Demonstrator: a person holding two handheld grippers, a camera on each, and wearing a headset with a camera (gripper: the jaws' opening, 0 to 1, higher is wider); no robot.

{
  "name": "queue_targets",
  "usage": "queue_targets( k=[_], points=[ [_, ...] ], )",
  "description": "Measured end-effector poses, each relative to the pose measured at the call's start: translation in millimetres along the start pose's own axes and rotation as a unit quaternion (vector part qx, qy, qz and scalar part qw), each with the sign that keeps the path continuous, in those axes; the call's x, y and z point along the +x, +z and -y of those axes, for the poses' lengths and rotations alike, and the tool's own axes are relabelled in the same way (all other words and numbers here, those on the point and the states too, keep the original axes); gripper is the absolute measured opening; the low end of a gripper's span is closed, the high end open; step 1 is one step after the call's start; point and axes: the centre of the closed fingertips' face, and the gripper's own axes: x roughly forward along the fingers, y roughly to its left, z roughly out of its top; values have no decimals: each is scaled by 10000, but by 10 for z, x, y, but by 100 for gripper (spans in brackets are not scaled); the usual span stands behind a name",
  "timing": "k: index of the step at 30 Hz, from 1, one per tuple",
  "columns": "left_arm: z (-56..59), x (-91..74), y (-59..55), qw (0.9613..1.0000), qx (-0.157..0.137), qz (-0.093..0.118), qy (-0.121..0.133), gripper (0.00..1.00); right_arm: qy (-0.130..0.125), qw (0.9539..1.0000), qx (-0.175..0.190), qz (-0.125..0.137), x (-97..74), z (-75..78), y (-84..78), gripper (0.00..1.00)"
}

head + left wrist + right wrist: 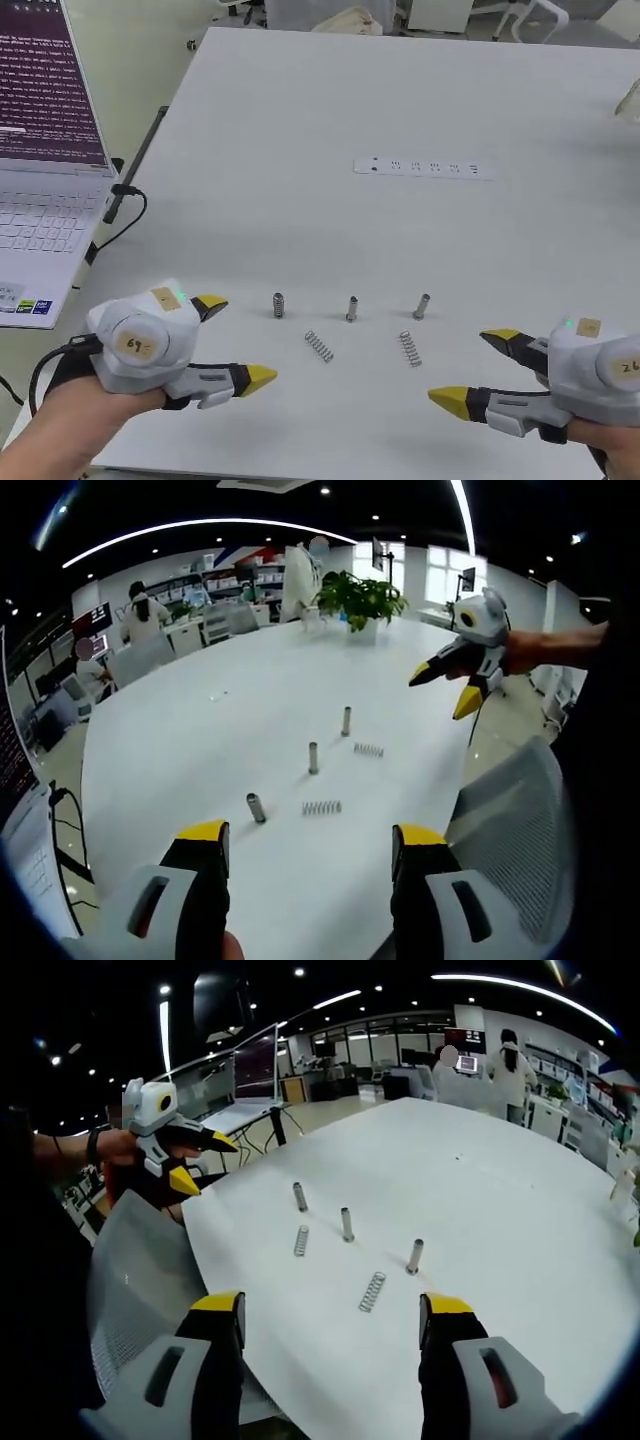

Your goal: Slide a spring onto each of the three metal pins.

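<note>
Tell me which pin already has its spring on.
On the white table, nearer the person than the power strip, three metal pins stand in a row. Take the end pin nearest the laptop. A spring wraps it, while its two neighbours are bare.

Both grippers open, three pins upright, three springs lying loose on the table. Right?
Only two springs lie loose, not three: the head view shows the left spring and the right spring. The left gripper and right gripper are open; the three pins stand upright.
</note>
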Motion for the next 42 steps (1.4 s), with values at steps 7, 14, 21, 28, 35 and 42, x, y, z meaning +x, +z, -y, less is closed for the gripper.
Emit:
queue_targets(
  k=[7, 14, 21, 28, 35, 42],
  points=[
    [68, 72, -5, 9993, 305, -159, -171, 61, 16, 10000, -35, -45, -4, -23, -12, 69],
    [149, 158, -8, 9961, 712, -327, -403, 60, 13, 10000, -31, -40, -19, -42, -14, 69],
    [212, 264, -11, 9913, 1056, -448, -649, 59, 12, 10000, -55, -56, -34, -72, -25, 68],
    [271, 382, -31, 9866, 1280, -551, -847, 56, 28, 10000, -49, -72, -47, -123, -48, 67],
    [320, 517, -37, 9821, 1451, -623, -1032, 54, 32, 10000, -36, -67, -67, -158, -52, 67],
    [302, 658, -32, 9810, 1466, -653, -1089, 52, 23, 10000, -26, -58, -73, -169, -34, 67]
  ],
)
